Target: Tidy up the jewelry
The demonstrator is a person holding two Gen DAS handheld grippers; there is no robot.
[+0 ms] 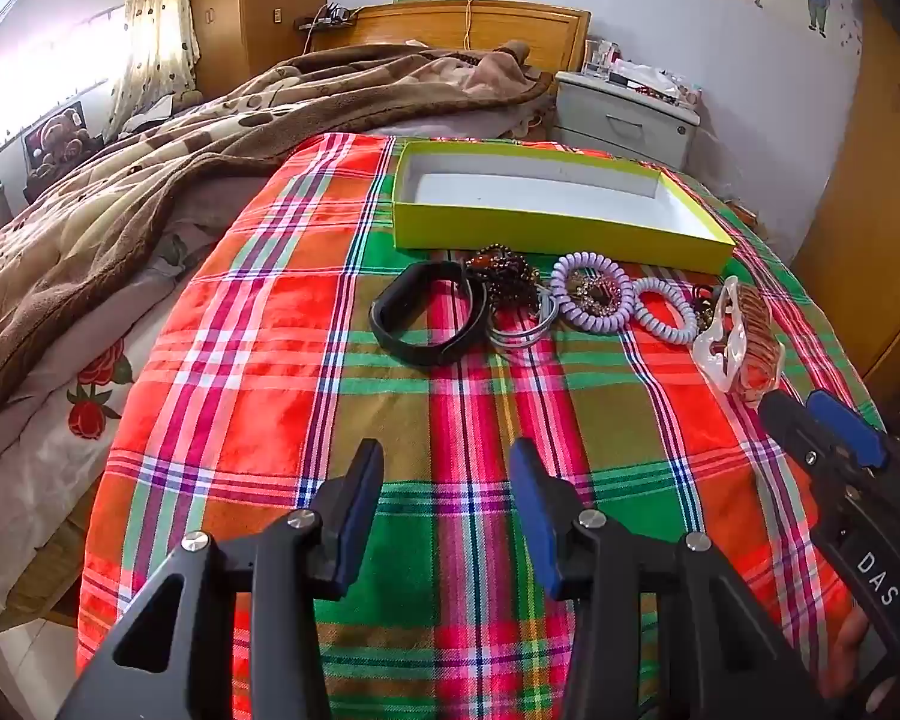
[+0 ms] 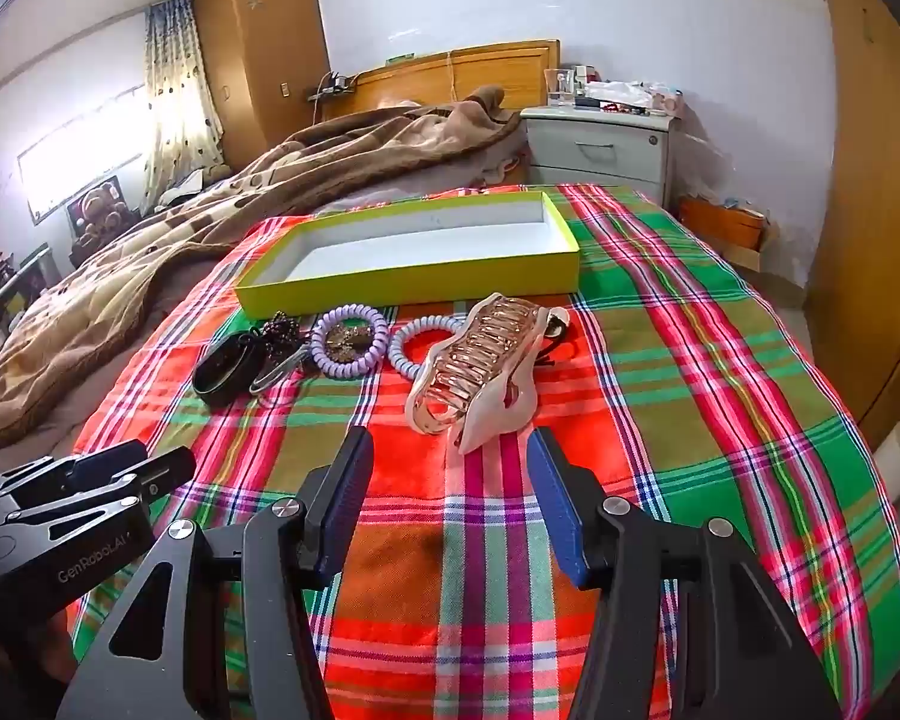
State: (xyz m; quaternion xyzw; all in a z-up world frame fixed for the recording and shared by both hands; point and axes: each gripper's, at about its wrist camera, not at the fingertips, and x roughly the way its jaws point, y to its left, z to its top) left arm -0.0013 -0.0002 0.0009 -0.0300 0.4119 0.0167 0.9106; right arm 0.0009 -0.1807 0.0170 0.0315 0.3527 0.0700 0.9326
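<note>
A row of jewelry lies on the plaid cloth [image 1: 270, 396] in front of an empty yellow-green box [image 1: 546, 228] [image 2: 414, 282]. From left: a black wristband [image 1: 426, 315] [image 2: 222, 375], a dark beaded piece [image 1: 507, 276], silver bangles [image 1: 519, 333], a lilac coil tie [image 1: 594, 300] [image 2: 351, 342] around a brooch, a second coil tie [image 1: 666, 309] [image 2: 420, 345], and a pink hair claw [image 1: 741, 342] [image 2: 480, 369]. My left gripper [image 1: 447, 468] stands open, well short of the wristband. My right gripper [image 2: 450, 456] is open just before the claw, nothing between its fingers.
A brown blanket [image 1: 150, 180] covers the bed to the left. A white nightstand [image 2: 597, 150] stands behind the box, with wooden cabinets [image 2: 870, 180] along the right wall. The cloth drops off at its right and near edges.
</note>
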